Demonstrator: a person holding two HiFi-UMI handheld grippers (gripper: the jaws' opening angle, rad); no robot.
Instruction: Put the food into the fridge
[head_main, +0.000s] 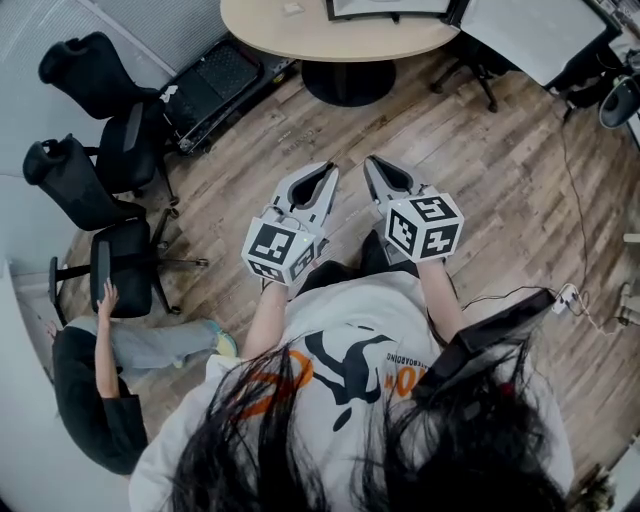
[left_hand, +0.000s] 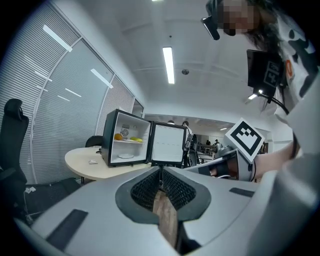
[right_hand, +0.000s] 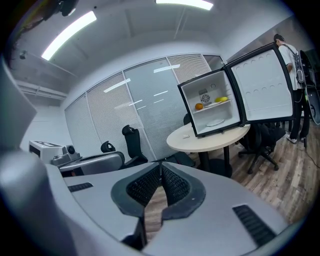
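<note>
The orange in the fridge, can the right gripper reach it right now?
Probably not yet. The door stands open, so nothing blocks the orange, but the fridge sits on the table well ahead of the right gripper, whose jaws are shut.

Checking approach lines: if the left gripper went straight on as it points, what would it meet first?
Likely the open fridge on the round table; nothing nearer shows in that line, though depth is unclear.
</note>
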